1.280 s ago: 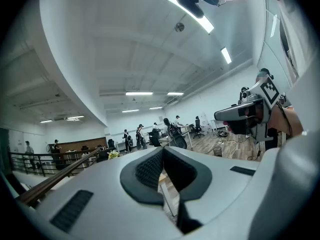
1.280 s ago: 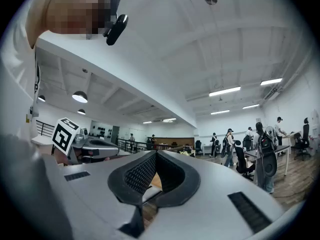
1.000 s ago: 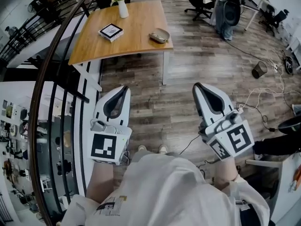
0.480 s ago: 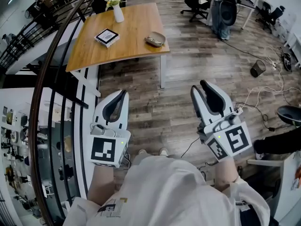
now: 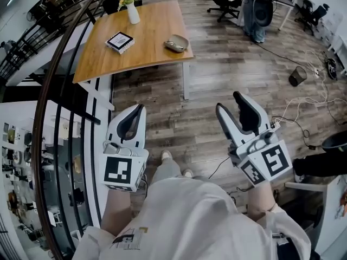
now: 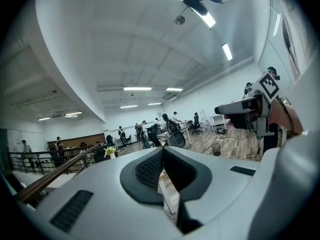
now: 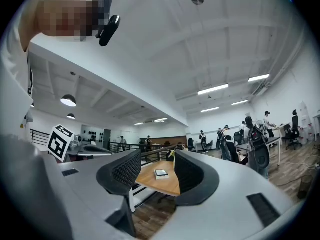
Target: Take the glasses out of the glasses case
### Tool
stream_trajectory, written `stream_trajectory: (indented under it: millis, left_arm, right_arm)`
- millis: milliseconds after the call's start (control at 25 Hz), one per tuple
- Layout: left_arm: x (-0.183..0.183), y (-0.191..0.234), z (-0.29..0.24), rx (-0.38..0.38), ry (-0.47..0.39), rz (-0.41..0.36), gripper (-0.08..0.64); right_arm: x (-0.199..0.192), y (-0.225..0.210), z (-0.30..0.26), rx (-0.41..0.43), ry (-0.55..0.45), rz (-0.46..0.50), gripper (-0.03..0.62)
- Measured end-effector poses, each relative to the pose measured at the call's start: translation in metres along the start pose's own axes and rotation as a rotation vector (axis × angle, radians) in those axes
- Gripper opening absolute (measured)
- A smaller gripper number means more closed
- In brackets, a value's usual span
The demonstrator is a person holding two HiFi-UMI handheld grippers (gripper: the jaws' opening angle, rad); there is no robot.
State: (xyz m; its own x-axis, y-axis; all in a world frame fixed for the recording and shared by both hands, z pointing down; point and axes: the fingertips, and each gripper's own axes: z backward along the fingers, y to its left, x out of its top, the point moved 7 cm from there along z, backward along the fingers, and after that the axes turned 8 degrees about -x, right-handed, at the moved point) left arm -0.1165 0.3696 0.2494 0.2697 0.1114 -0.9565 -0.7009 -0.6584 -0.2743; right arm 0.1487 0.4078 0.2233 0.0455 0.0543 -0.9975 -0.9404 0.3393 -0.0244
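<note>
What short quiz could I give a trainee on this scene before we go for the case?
1. True or false: the glasses case lies on the wooden table.
2. What stands near the table's far edge? A. a vase of flowers B. a laptop C. a kettle
3. What is between the left tongs?

Key: 1 true. 2 A. 3 nothing; they are shut and empty, held over the floor short of the table.
</note>
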Motion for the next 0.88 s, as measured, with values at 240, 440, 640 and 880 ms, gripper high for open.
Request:
stream_trajectory:
  millis: [240,440,640,880]
  left_arm:
    - [0.0,0.008,-0.028,-0.034,-0.028,0.006,0.017]
    - [-0.009,0.022,-0.055,-0.053,-0.045,-0.001,0.017]
    - [-0.018,0.05,-0.084,-0.052,-0.048,0.007,0.017]
    - [-0.033,0.092,-0.132,-0.087,-0.033,0.005,0.017]
  right_arm:
    - [-0.012,-0.013,-0.021,-0.01,0.056,0.026,0.216]
    - [-0.023,-0.021,-0.049,-0.006,0.065,0.032,0.216]
    - [-0.03,-0.033,-0.09,0.002,0.088,0.02,0.216]
    - [-0.04,-0.049,-0.151,-0.006,0.11,0.017,0.216]
